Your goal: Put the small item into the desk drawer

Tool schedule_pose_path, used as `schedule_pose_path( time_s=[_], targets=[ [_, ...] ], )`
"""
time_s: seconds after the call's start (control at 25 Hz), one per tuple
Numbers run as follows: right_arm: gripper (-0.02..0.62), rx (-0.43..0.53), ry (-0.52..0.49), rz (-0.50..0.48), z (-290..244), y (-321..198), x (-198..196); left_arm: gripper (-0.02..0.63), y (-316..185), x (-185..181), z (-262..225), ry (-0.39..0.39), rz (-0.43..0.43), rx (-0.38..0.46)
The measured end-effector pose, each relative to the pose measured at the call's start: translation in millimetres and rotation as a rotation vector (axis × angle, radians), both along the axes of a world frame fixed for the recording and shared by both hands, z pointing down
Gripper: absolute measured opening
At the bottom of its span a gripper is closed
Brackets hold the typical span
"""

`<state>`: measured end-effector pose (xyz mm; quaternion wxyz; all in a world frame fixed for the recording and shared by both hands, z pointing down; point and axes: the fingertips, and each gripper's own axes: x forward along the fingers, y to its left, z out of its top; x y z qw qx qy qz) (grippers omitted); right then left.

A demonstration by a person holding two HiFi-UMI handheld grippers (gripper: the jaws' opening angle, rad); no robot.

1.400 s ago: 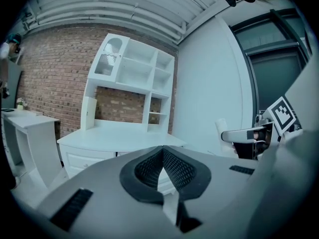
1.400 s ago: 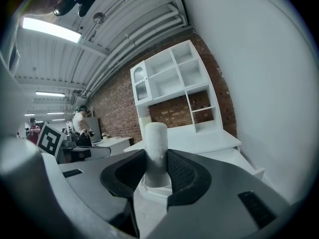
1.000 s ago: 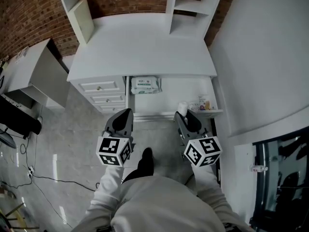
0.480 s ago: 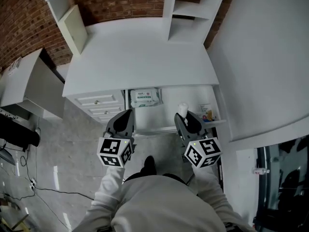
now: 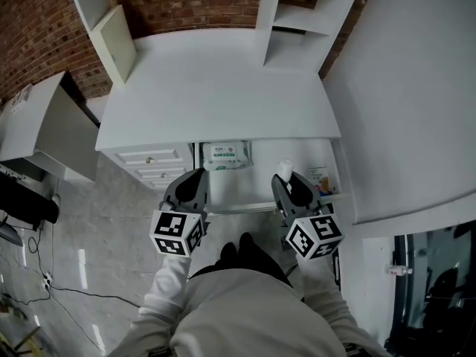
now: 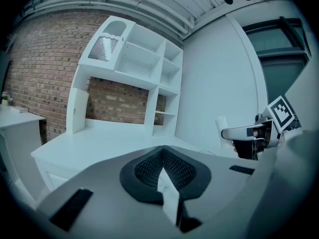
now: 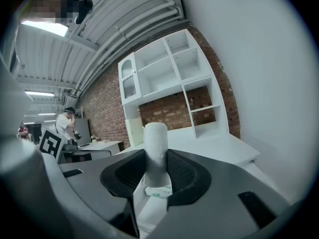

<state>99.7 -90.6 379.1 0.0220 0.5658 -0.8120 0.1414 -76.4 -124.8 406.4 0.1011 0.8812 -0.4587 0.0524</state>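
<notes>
The right gripper (image 7: 156, 159) had its jaws clamped on the small white cylinder (image 7: 155, 137), upright above the right side of the open drawer (image 5: 239, 209). The left gripper (image 6: 163, 166) had its jaws together, empty. Dropped from there, the cylinder might topple, roll, or clip the near rim.

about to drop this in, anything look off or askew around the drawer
Nothing stands out: the drawer is open, the wipes pack lies flat inside it, and the right claw holds the white cylinder upright.

Head cam: steep down; worktop (image 5: 216, 88) at 12, left tongs (image 5: 195, 175) at 7, right tongs (image 5: 288, 181) at 5. Tong cams: close, near-level along own tongs. All share worktop, shelf unit (image 6: 144, 78).
</notes>
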Motion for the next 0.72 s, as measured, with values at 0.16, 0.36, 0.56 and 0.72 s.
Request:
schedule_pose_path(
  time_s=[0.16, 0.36, 0.56, 0.72],
  targets=[
    [0.152, 0.004, -0.002, -0.009, 0.5, -12.4, 1.4, 0.017, -10.2, -5.5, 1.8, 0.006, -0.030, -0.007],
    [0.152, 0.013, 0.001, -0.039, -0.2, -35.5, 2.8, 0.017, -28.0, -8.1, 3.0, -0.001, -0.060, -0.005],
    [0.152, 0.010, -0.001, -0.065, 0.0, -58.1, 5.3, 0.017, -45.5, -9.9, 5.6, -0.008, -0.087, -0.015],
    [0.152, 0.007, -0.001, -0.091, -0.1, -72.0, 8.8, 0.017, -58.8, -7.5, 4.6, -0.013, -0.102, -0.017]
  ],
)
